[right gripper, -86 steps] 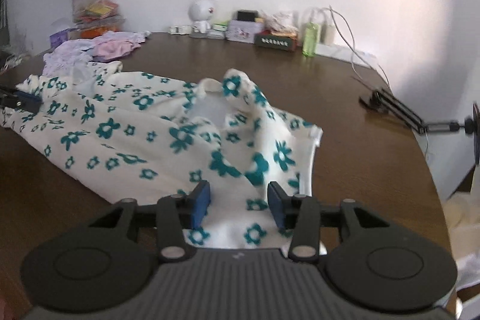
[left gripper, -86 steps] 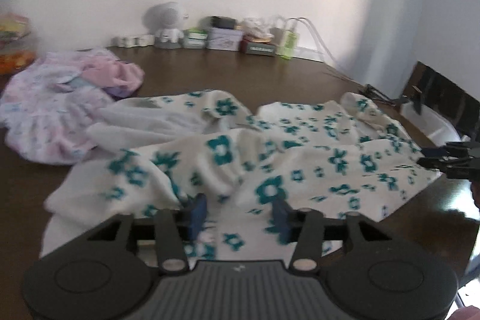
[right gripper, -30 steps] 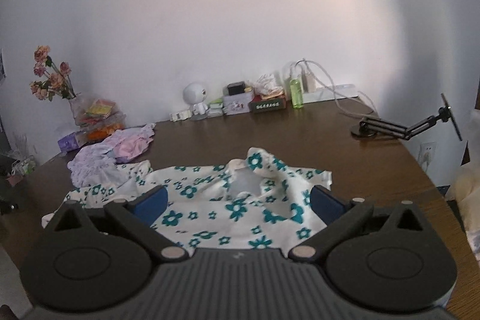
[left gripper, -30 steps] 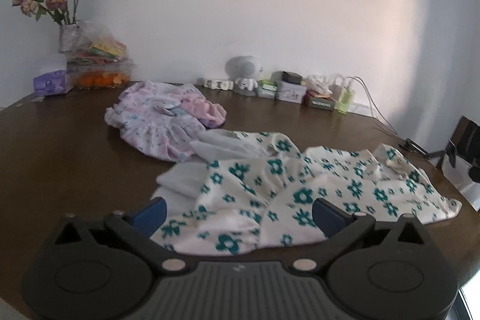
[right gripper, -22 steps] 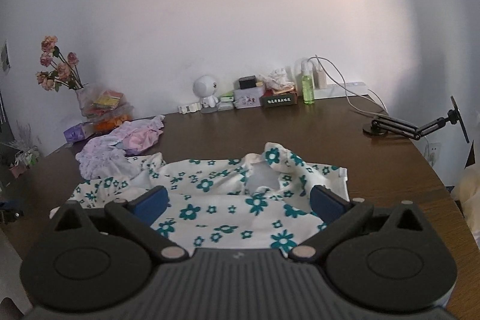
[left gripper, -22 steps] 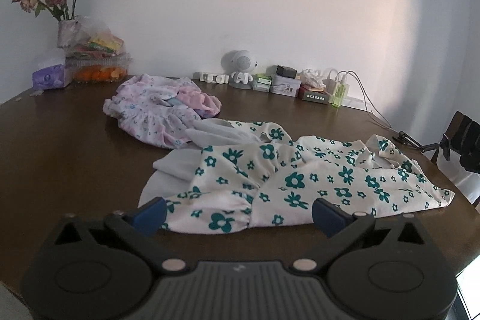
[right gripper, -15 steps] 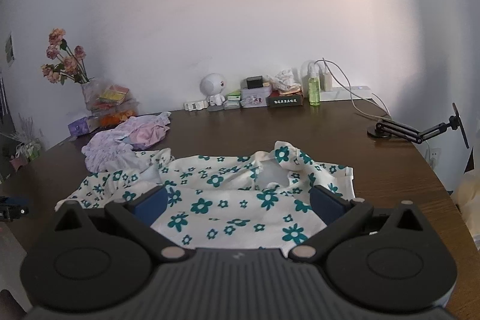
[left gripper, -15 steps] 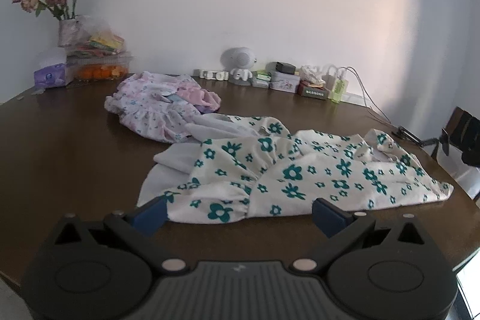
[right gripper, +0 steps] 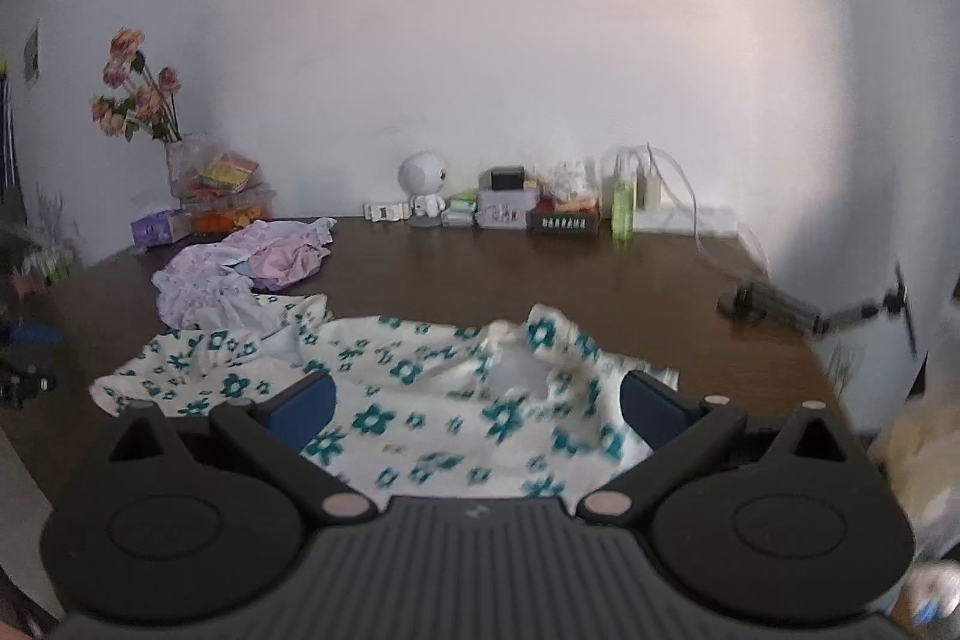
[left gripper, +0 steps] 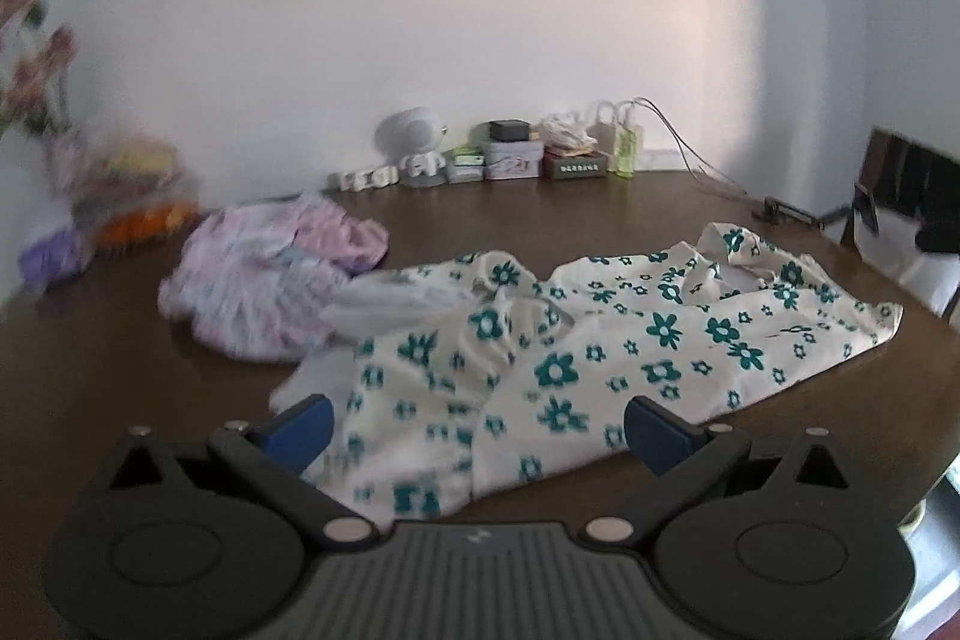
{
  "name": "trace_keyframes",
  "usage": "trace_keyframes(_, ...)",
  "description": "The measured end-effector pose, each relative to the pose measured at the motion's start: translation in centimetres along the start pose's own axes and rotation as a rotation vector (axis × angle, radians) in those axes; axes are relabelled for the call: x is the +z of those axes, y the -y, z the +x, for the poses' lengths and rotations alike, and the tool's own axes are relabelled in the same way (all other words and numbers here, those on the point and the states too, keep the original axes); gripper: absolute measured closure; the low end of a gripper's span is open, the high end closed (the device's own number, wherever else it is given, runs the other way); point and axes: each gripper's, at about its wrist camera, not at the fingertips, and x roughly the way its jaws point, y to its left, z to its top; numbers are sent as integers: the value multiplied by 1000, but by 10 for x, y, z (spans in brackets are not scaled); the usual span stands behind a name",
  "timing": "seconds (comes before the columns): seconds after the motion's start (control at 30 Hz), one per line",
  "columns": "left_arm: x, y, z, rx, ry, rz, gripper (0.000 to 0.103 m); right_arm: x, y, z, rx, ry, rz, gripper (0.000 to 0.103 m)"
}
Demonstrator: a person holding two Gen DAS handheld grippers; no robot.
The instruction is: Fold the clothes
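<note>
A white garment with teal flowers [left gripper: 600, 352] lies crumpled across the dark wooden table [left gripper: 540, 220]; the right wrist view shows the same garment [right gripper: 420, 400] from its other end. My left gripper [left gripper: 477, 427] hovers above the garment's near edge, open, with nothing between its blue pads. My right gripper [right gripper: 477, 403] is also open and empty, held above the garment's near side. A pink and lilac heap of clothes [left gripper: 264, 274] sits behind the floral piece, and this heap [right gripper: 240, 274] is at the left in the right wrist view.
Along the wall stand a white robot figure [right gripper: 423, 187], small boxes [right gripper: 504, 205], a green bottle [right gripper: 623, 211] and cables. A vase of flowers [right gripper: 138, 100] with snack packs is at the far left. A black clamp arm [right gripper: 798, 310] lies at the table's right edge.
Both grippers let go of the floral garment, opened wide and drew back. In the last half second the left gripper has come closer to the garment again; the garment lies still.
</note>
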Motion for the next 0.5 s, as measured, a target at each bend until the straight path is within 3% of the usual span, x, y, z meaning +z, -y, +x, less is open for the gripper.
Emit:
trace_keyframes(0.2, 45, 10, 44, -5, -47, 136, 0, 28, 7, 24, -22, -6, -96, 0)
trace_keyframes(0.37, 82, 12, 97, -31, -95, 215, 0, 50, 29, 75, 22, -131, -118, 0)
trace_keyframes(0.5, 108, 8, 140, -82, -148, 295, 0, 70, 37, 117, 64, -235, -228, 0)
